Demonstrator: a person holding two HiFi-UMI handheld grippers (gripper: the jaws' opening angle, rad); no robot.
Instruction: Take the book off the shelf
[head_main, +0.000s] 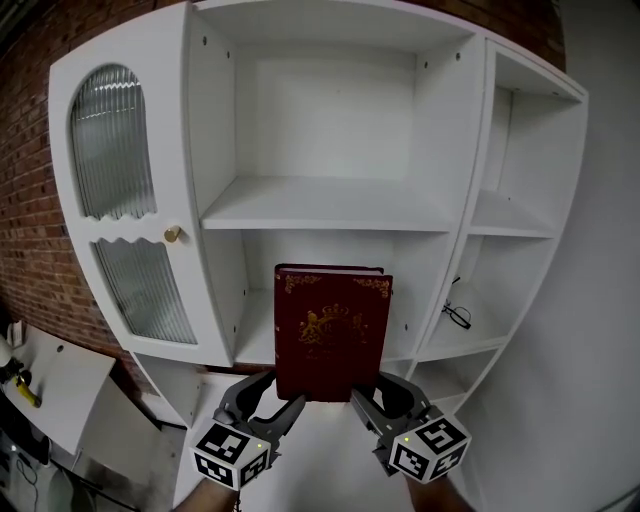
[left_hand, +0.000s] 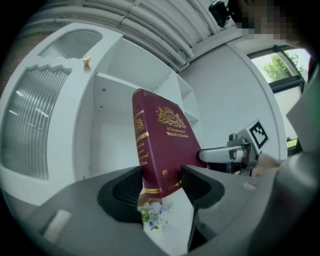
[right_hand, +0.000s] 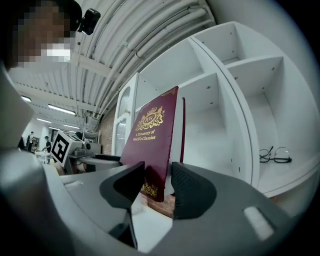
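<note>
A dark red hardcover book (head_main: 333, 330) with gold ornament stands upright in the air in front of the white shelf unit (head_main: 330, 205), level with its lower middle compartment. My left gripper (head_main: 283, 402) is shut on the book's bottom left corner and my right gripper (head_main: 366, 400) on its bottom right corner. In the left gripper view the book (left_hand: 162, 145) rises between the jaws of the left gripper (left_hand: 162, 187), spine toward the camera. In the right gripper view the front cover (right_hand: 152, 135) sits between the jaws of the right gripper (right_hand: 158, 182).
The unit's left door (head_main: 110, 140) has ribbed glass and a brass knob (head_main: 172, 234). A pair of glasses (head_main: 457, 315) lies on a right side shelf. A small bunch of flowers (left_hand: 152, 212) shows below the book. A brick wall (head_main: 30, 240) lies to the left.
</note>
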